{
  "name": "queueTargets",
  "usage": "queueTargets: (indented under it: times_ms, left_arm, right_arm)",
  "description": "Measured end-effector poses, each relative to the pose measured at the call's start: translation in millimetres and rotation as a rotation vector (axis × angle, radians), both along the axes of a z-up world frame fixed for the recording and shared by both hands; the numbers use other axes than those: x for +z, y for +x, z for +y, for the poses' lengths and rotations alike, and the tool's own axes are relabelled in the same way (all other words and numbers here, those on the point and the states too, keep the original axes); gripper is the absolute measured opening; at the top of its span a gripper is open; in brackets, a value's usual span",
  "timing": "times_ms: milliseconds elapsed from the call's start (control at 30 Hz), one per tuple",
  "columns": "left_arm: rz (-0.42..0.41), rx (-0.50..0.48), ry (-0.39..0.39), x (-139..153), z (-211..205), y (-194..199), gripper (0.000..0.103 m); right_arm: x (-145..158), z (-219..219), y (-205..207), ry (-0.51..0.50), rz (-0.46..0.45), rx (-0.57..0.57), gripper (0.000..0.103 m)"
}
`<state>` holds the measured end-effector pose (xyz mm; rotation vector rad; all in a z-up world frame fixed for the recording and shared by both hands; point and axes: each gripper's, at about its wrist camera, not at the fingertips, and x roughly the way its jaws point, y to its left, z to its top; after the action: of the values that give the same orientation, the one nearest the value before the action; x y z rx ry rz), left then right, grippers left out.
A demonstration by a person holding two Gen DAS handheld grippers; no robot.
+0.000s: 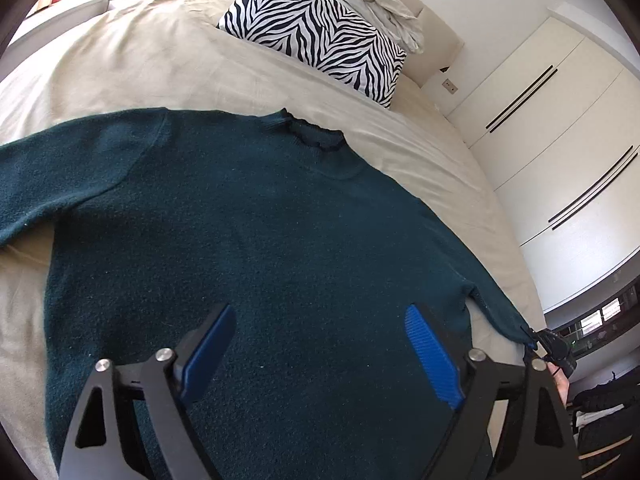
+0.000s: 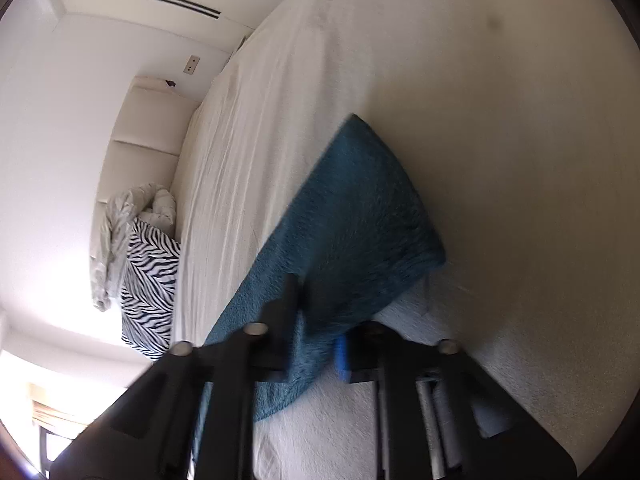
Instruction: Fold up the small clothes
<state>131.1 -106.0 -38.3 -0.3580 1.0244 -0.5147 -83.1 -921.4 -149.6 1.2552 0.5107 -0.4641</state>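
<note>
**Ana:** Blue pads of the left hand-held gripper (image 1: pixel 320 356) sit closest, spread wide and holding nothing, poised above the lower body of the dark green sweater (image 1: pixel 248 240).

**Ben:** And the right hand-held gripper (image 2: pixel 316 344)?

**Ana:** Pinched narrow on a sleeve (image 2: pixel 344 216) end; in the left view that grip shows at four o'clock.

**Ben:** Where does the sweater lie?

**Ana:** Flat on the bed (image 1: pixel 140 60), front spread out, collar (image 1: pixel 316 136) toward twelve o'clock, near the zebra pillow (image 1: pixel 320 32). Its long axis runs from six to twelve; the other sleeve stretches out to nine o'clock.

**Ben:** How will it handle?

**Ana:** Soft, fuzzy knit, I'd guess: light, limp, fairly thick, not slippery. It should drape and bunch rather than crease. Best pinched at cuffs, hem corners or shoulder seams, where edges are doubled.
</note>
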Motion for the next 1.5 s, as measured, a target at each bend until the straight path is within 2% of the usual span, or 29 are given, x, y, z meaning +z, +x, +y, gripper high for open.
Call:
queueTargets:
  times_ms: [100,167,267,333,400,467,533,600,667,700,733,767,800,933,1100,1200,1233,1267,1300,1367,1500]
  left_arm:
    - [0.013,-0.013,-0.041,-1.4,0.9,5.4,0.085]
    - [0.015,-0.017,-0.068,-0.1,3.1,8.2,0.085]
    - [0.014,-0.017,-0.119,3.4,8.4,13.8,0.085]
    - [0.013,-0.010,-0.149,5.9,13.6,19.0,0.085]
    - [0.016,-0.006,-0.176,7.3,17.8,22.4,0.085]
    - [0.036,-0.004,-0.215,4.9,22.5,28.2,0.085]
    - [0.065,-0.007,-0.228,-1.5,23.6,33.5,0.085]
    - [0.091,-0.018,-0.237,-8.4,21.8,35.8,0.085]
    - [0.124,-0.034,-0.251,-17.0,18.4,37.5,0.087]
    - [0.139,-0.039,-0.255,-21.0,16.4,37.9,0.088]
    - [0.155,-0.044,-0.261,-25.1,14.0,38.0,0.090]
    - [0.171,-0.048,-0.270,-29.2,10.8,38.7,0.090]
    - [0.180,-0.052,-0.274,-32.0,7.5,38.6,0.091]
    - [0.246,-0.068,-0.299,-45.3,-14.3,41.2,0.092]
    - [0.296,-0.091,-0.279,-58.6,-44.3,49.0,0.091]
    - [0.280,-0.096,-0.223,-58.2,-62.9,54.6,0.076]
    - [0.276,-0.100,-0.199,-57.0,-69.2,56.9,0.066]
    - [0.276,-0.102,-0.174,-55.8,-75.6,59.7,0.053]
    - [0.275,-0.101,-0.153,-54.4,-79.5,61.4,0.045]
    - [0.261,-0.119,-0.126,-50.1,-84.6,63.6,0.007]
    - [0.192,-0.122,-0.124,-31.4,-74.9,69.4,0.008]
  right_arm:
    - [46.7,22.7,36.5,-0.158,-0.004,0.091,0.009]
    - [78.4,52.8,66.4,-0.241,-0.018,0.175,0.008]
    - [121.8,116.4,117.9,-0.365,-0.067,0.357,0.008]
    - [136.0,172.9,152.3,-0.427,-0.091,0.493,0.008]
    - [136.8,224.9,177.8,-0.445,-0.105,0.594,0.008]
    - [124.3,283.7,204.0,-0.457,-0.084,0.697,0.008]
    - [100.0,332.2,227.3,-0.460,-0.031,0.782,0.008]
    - [73.2,363.1,236.0,-0.444,0.007,0.840,0.010]
    - [47.7,393.4,225.8,-0.466,0.022,0.879,0.019]
    - [40.6,404.2,215.0,-0.476,0.022,0.885,0.029]
    - [35.3,415.3,199.0,-0.475,0.012,0.888,0.047]
    - [33.3,414.9,189.1,-0.468,-0.001,0.886,0.057]
    - [31.0,416.3,180.9,-0.457,-0.020,0.883,0.072]
    - [28.3,414.4,144.2,-0.404,-0.059,0.866,0.074]
    - [9.0,364.6,113.4,-0.193,-0.108,0.749,0.074]
    - [-1.6,334.2,101.5,-0.095,-0.153,0.671,0.074]
    - [-3.5,325.8,98.8,-0.079,-0.165,0.651,0.074]
    - [-5.9,321.2,97.2,-0.072,-0.170,0.642,0.074]
    - [-6.3,316.0,92.6,-0.066,-0.171,0.639,0.074]
    - [-10.3,309.5,88.0,-0.054,-0.177,0.633,0.074]
    - [-11.6,300.6,77.1,-0.043,-0.192,0.627,0.074]
